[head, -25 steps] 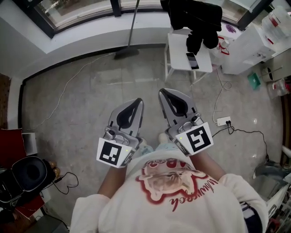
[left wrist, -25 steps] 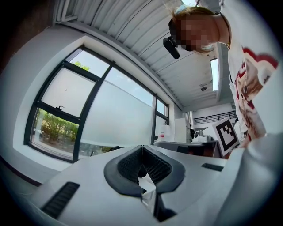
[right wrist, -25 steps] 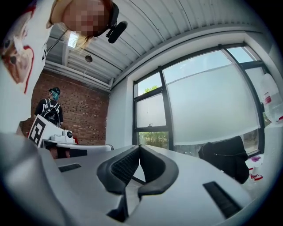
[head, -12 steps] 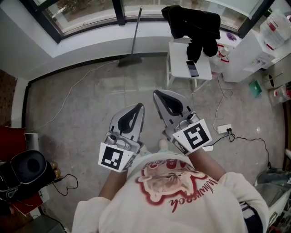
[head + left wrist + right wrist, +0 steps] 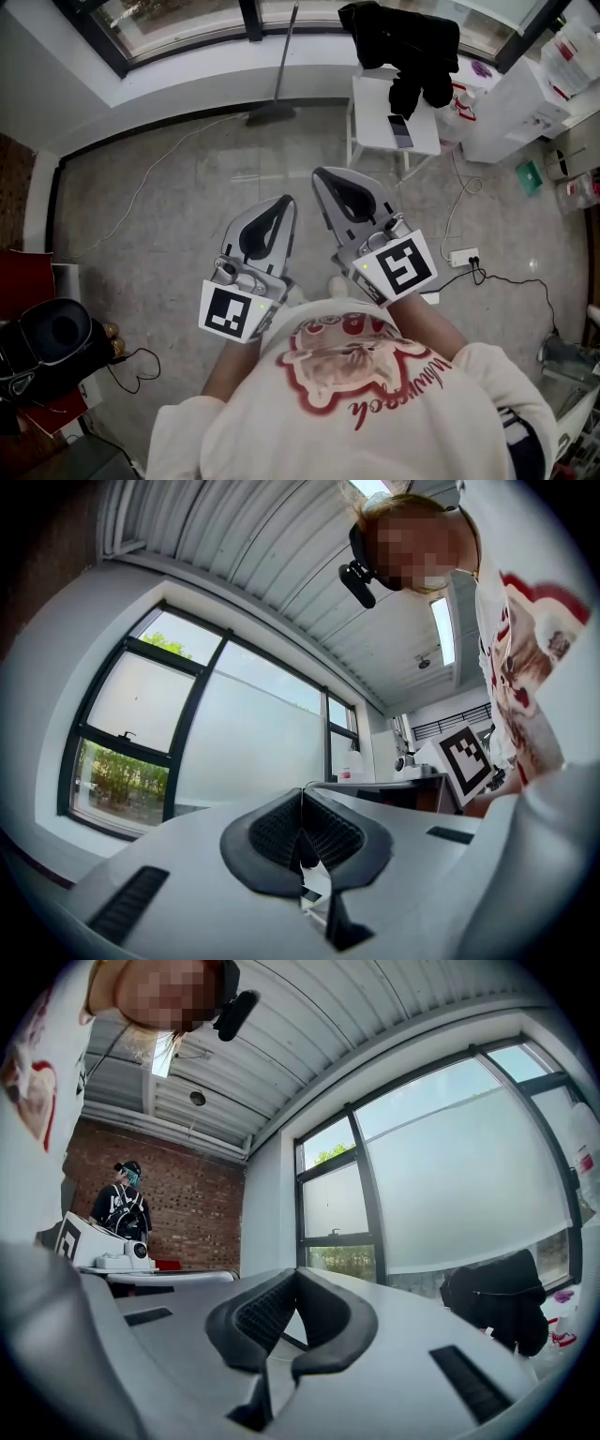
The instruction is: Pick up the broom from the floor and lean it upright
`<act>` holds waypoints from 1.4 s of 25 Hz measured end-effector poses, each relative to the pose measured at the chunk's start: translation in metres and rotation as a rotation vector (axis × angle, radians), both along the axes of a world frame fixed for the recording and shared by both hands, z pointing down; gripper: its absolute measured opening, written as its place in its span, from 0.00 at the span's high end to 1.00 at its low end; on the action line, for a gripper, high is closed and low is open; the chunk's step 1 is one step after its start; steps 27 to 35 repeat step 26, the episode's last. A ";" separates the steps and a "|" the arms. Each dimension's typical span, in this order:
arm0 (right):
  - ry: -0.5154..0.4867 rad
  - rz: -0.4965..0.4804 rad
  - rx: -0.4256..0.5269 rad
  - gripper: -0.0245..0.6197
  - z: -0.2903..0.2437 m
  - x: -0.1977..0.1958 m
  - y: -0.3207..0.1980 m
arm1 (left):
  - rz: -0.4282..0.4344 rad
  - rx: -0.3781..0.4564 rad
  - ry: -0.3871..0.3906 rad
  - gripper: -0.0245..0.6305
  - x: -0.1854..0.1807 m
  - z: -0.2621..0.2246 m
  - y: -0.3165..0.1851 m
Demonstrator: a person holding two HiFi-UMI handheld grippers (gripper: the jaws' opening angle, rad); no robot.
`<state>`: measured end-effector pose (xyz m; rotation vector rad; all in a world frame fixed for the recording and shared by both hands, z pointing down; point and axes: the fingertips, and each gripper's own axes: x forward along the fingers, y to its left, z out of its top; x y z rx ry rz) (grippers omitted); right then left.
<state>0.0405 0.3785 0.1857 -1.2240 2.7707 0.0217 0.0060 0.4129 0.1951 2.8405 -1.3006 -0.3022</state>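
Note:
The broom (image 5: pixel 281 66) stands upright at the far side of the room, its thin handle leaning against the window and its dark head (image 5: pixel 270 114) on the floor by the sill. Both grippers are held close in front of the person's chest, far from the broom, pointing towards the window. My left gripper (image 5: pixel 286 202) is shut with nothing in it; in the left gripper view (image 5: pixel 302 794) its pads meet. My right gripper (image 5: pixel 319 173) is also shut and empty, and its pads are together in the right gripper view (image 5: pixel 296 1274).
A small white table (image 5: pixel 375 136) with a phone (image 5: pixel 400 131) stands right of the broom, a black garment (image 5: pixel 403 37) draped behind it. A power strip (image 5: pixel 461 255) and cables lie on the floor at right. A black bag (image 5: pixel 52 337) sits at left. Another person (image 5: pixel 122 1208) stands by the brick wall.
Both grippers have risen a little in front of the chest and stay shut. The broom stands against the window as before.

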 end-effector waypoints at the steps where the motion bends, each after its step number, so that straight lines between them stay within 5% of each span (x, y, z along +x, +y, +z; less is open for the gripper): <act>1: -0.001 0.001 0.001 0.93 0.000 -0.001 0.001 | 0.001 0.003 -0.002 0.93 -0.001 0.000 0.001; 35: -0.006 0.011 -0.009 0.93 0.003 -0.013 -0.002 | 0.006 -0.014 0.001 0.93 -0.012 0.003 -0.002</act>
